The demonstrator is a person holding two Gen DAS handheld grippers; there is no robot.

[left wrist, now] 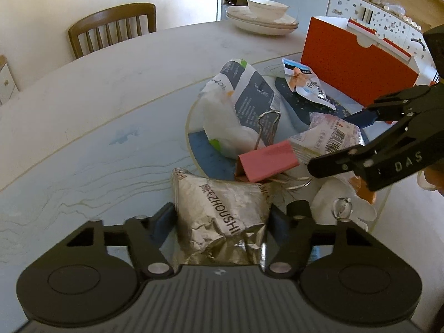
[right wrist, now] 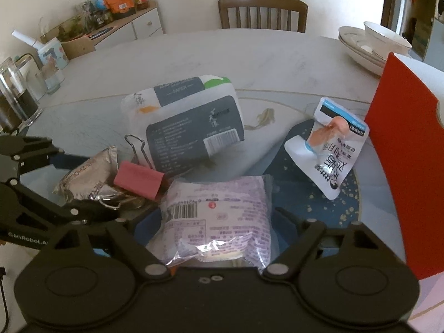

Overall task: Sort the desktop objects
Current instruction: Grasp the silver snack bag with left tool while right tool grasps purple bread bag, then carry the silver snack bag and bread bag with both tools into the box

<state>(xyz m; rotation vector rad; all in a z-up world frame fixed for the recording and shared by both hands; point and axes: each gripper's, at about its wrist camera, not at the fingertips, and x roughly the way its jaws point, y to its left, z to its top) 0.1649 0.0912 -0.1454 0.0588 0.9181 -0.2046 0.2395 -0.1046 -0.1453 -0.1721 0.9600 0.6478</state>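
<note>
Silver foil packet (left wrist: pixel 219 216) pinched between left gripper (left wrist: pixel 222 219) fingers | purple packet (right wrist: pixel 219 216) between right gripper (right wrist: pixel 219 222) fingers, contact unclear

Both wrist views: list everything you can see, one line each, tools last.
Crinkled silver foil snack packet: one, silver, between the left tool's fingers.
Lilac printed plastic packet: one, lilac, between the right tool's fingers.
Pink binder clip: one, pink with steel handles, between the two packets.
White and grey tissue pack: one, middle of the mat.
White and blue snack pouch: one, leaning near the box.
Red cardboard box: one, red, right edge.
White plates and bowl: one stack, far side.
Brown wooden chair: one, behind the table.
Pale round table: one.
Left tool: black, pressing the foil packet.
Right tool: black, straddling the lilac packet.
</note>
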